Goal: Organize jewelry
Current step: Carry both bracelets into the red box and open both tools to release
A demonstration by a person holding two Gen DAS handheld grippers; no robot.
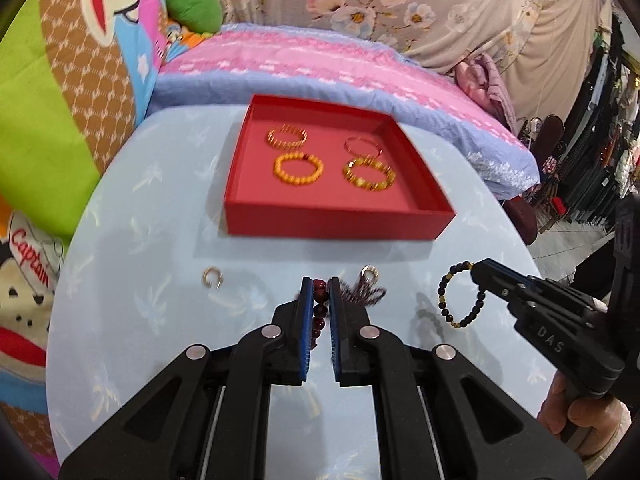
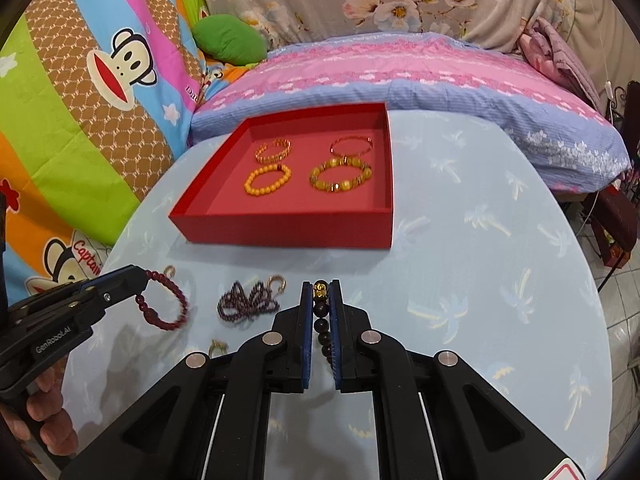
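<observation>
Left gripper (image 1: 320, 282) was clamped on one dark red bead bracelet (image 1: 320, 308), pinched between the blue pads at bottom centre of the left wrist view; in the right wrist view the same bracelet (image 2: 168, 304) hung from its tips at lower left, above the table. Right gripper (image 2: 321, 284) was clamped on one black bead bracelet (image 2: 322, 320) with a gold bead at the tips; in the left wrist view that bracelet (image 1: 460, 296) dangled at the right edge.

Red tray (image 2: 280, 230) sat mid-frame on the light blue table (image 2: 480, 260) and held four bracelets: two thin gold bangles in the back row (image 2: 273, 150) (image 2: 351, 145), one orange bead bracelet (image 2: 267, 180) front left, one larger yellow bead bracelet (image 2: 341, 178) front right.

Loose on the table below the tray: one purple bead strand (image 2: 246, 302) in a heap, and two small gold open rings (image 1: 211, 278) (image 1: 370, 273). A third small gold piece (image 2: 218, 347) showed near the right gripper's linkage; too blurred to identify.
</observation>
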